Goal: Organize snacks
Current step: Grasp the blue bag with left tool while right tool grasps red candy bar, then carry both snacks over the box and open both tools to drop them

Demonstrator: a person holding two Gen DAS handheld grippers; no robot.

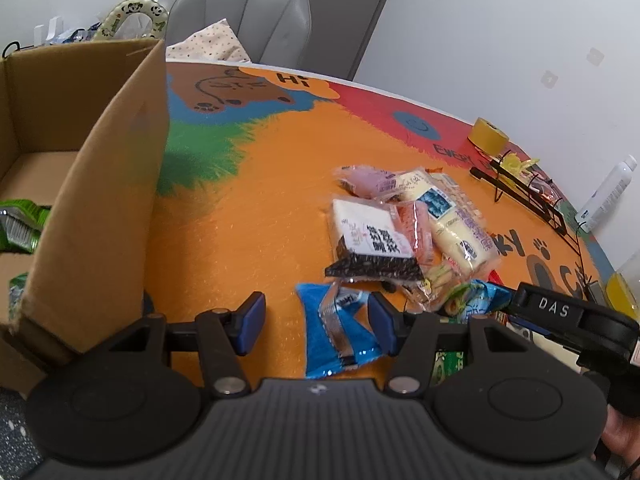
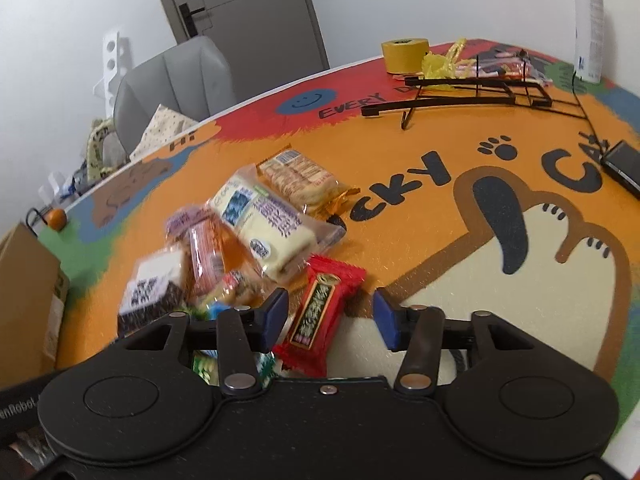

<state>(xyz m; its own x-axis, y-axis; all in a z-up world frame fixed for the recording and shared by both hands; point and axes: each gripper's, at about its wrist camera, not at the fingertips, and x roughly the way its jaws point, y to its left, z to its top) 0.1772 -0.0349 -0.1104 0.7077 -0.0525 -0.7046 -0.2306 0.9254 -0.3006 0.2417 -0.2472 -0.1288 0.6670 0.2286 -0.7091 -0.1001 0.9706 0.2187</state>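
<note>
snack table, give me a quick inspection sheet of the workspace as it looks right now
surface: table with a bright cartoon mat, mostly orange.
job's things: heap of wrapped snacks mid-table; blue packet and red packet lie nearest; cardboard box at one side already holds green packets.
clutter: yellow tape roll, black wire rack, white bottle, small black device.
grippers: left gripper open around the blue packet; right gripper open around the red packet; neither pressing.
cables: thin black cable running to the black device.
surroundings: grey chair, grey door, white walls.
</note>
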